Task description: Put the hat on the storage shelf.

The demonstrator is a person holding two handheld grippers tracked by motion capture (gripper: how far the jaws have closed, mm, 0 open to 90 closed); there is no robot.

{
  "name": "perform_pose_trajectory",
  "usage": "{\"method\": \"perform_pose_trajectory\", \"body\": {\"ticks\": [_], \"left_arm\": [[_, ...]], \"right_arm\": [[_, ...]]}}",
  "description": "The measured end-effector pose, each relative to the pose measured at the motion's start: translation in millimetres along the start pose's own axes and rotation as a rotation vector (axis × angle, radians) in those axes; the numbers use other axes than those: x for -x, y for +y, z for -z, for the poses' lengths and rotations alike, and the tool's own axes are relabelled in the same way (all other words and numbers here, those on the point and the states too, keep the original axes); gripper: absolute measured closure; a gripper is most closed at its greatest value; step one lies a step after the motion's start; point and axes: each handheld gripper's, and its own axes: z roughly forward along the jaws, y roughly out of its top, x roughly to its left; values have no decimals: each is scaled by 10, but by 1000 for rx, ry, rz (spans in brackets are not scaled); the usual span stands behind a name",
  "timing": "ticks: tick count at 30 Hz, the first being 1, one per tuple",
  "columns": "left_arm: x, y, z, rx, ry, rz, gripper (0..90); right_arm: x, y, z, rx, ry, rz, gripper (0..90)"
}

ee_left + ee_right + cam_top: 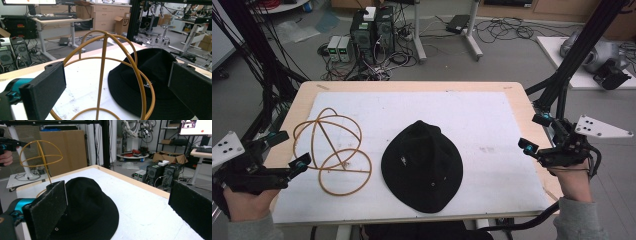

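A black bucket hat lies flat in the middle of the white mat. To its left stands a golden wire hat stand made of a base ring and a domed cage. My left gripper hovers at the table's left edge, open, its jaws pointing at the stand without touching it. In the left gripper view the stand rises just ahead between the wide jaws, with the hat behind it. My right gripper is open at the table's right edge, apart from the hat, with nothing between its jaws.
The wooden table shows around the mat. Black frame posts rise at both sides. Computer towers and tangled cables lie on the floor beyond the far edge. The mat's right half is bare.
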Motion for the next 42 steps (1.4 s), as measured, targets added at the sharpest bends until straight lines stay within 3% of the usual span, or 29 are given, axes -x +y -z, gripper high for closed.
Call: {"method": "perform_pose_trajectory", "body": {"ticks": [11,15,25,33,42], "left_arm": [[15,2,6,-3,0,-5,17],[7,2,17,8,-12,10,17],[29,-10,2,-10,-7,4,17],[43,-29,69,-1,3,9,17],[69,-38,96,11,-13,20,17]], "right_arm": [[7,-1,1,-1,-4,0,11],[6,3,-31,-1,2,4,12],[-28,15,-119,-17,26,12,12],[-60,23,-293,-34,58,26,11],[-216,40,-616,-78,118,64,11]]}}
